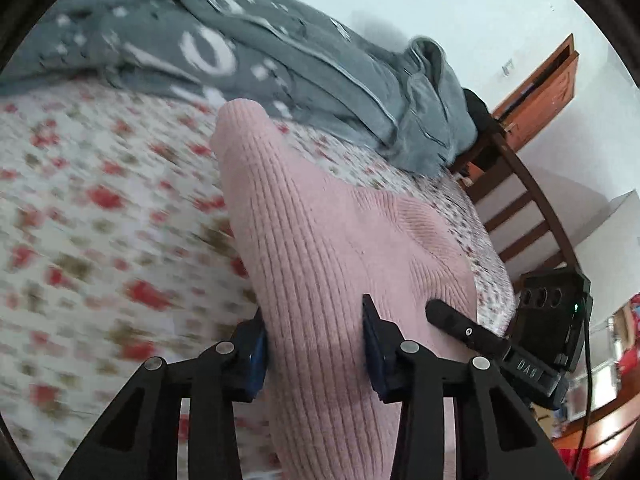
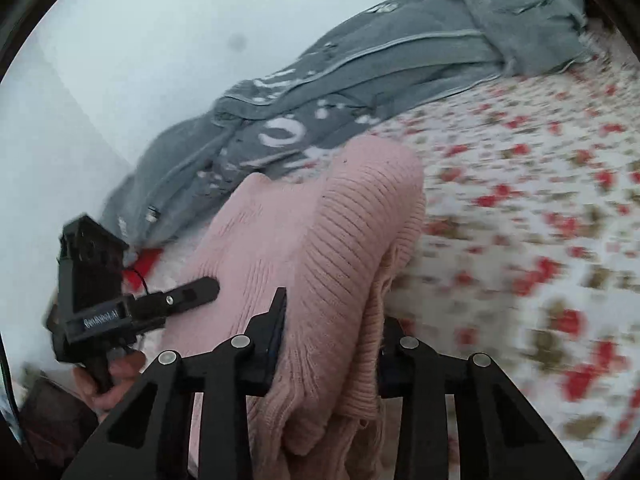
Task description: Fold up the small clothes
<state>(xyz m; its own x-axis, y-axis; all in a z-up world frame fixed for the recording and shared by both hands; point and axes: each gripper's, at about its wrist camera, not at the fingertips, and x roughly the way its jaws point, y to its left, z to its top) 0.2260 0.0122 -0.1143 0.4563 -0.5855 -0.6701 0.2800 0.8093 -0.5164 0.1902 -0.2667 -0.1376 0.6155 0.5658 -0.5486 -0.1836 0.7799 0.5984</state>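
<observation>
Pink ribbed sweater (image 1: pixel 320 248), one piece, bunched between the pads of the left claw (image 1: pixel 316 344), which pinch a fold of it. Right claw (image 2: pixel 332 344) likewise clamps a thick gathered edge of the same knit (image 2: pixel 320 240). Sweater drapes from both claws down onto the bed's floral sheet (image 1: pixel 100 208). One grey blanket (image 1: pixel 248 60) with white marks lies crumpled beyond it, by the wall. One wooden chair (image 1: pixel 520 208) stands past the bed's edge.
</observation>
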